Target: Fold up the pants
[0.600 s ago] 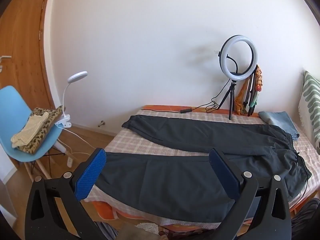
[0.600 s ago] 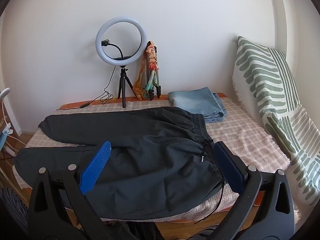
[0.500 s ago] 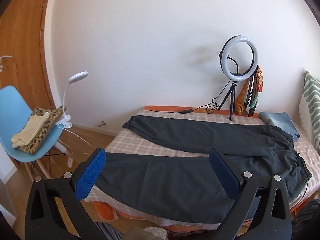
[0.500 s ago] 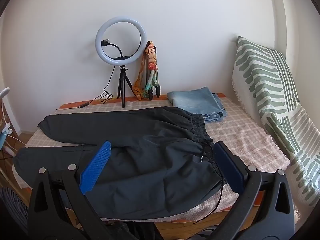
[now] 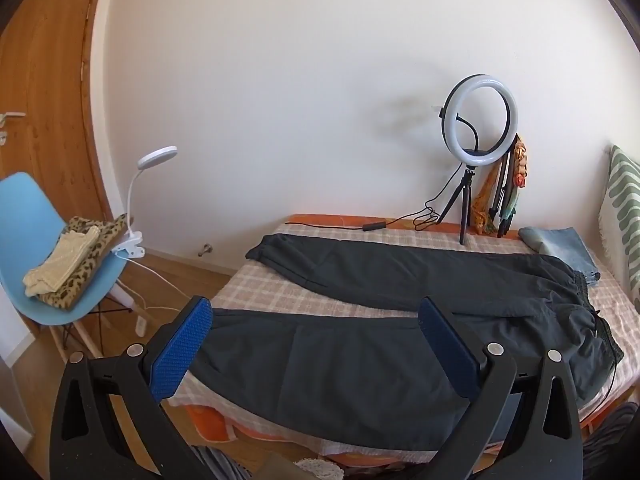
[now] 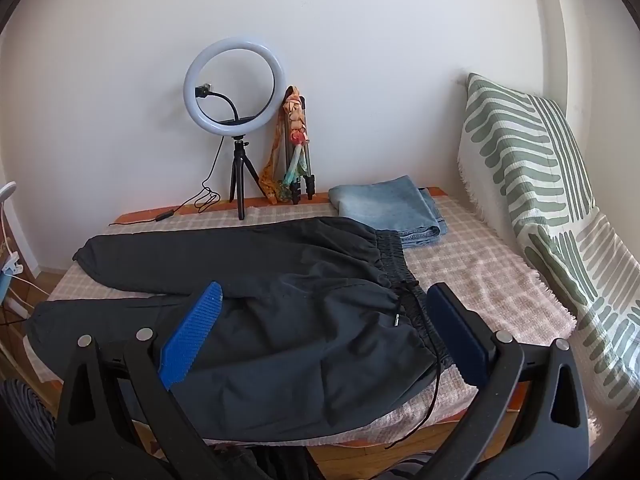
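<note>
Left gripper (image 5: 314,326) and right gripper (image 6: 323,312), jaws apart, above black pants (image 6: 280,304) spread on bed (image 6: 500,292); blue chair (image 5: 24,216) in left view only.

Left hand-held gripper (image 5: 314,330): jaws spread wide, nothing between the blue pads (image 5: 182,354), pointing level and forward. Right hand-held gripper (image 6: 320,320): same state, wide apart, nothing gripped (both black frames low in their own views). Neither touches anything.
</note>
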Motion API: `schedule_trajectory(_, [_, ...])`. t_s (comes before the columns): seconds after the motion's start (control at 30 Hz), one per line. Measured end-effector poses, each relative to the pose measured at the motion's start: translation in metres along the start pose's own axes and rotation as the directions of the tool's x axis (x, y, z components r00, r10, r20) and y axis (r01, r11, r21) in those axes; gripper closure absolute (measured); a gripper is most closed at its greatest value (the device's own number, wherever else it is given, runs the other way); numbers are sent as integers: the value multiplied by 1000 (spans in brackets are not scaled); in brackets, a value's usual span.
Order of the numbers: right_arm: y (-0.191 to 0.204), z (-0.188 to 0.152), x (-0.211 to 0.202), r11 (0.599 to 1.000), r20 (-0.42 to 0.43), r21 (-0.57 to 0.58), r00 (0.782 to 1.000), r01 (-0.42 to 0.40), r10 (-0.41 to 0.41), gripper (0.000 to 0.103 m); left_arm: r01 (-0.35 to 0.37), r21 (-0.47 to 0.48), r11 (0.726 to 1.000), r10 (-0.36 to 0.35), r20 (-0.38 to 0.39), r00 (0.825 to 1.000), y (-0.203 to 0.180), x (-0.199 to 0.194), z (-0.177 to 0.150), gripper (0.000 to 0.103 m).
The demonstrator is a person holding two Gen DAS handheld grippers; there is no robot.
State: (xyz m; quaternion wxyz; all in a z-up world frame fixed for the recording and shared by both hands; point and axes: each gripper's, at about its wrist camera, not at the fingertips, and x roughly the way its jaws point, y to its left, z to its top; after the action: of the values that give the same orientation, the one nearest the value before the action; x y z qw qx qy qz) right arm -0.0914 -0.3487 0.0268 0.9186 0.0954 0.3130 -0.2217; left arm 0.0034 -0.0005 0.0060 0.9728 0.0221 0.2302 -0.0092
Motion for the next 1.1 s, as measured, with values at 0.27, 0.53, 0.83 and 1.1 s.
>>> schedule_trajectory(0.27, [1,-1,0,1000,2,-2,1000,4,-4,0,-2,-8,1000,2,1,1000,-1,0,-1,1])
schedule_trajectory(0.53, [2,-2,0,1000,-2,-5,1000,-4,4,0,-2,-5,1000,2,0,1000,0,1,-2,1])
schedule_trajectory(0.83, [3,-3,3,1000,-2,-3,1000,-9,9,0,-1,-5,1000,1,1,1000,-1,2,-3,1])
schedule_trajectory(1.1, [3,-4,4,1000,-2,-3,1000,-11,11,0,-1,-7,1000,1,1,1000,-2,3,-1,1])
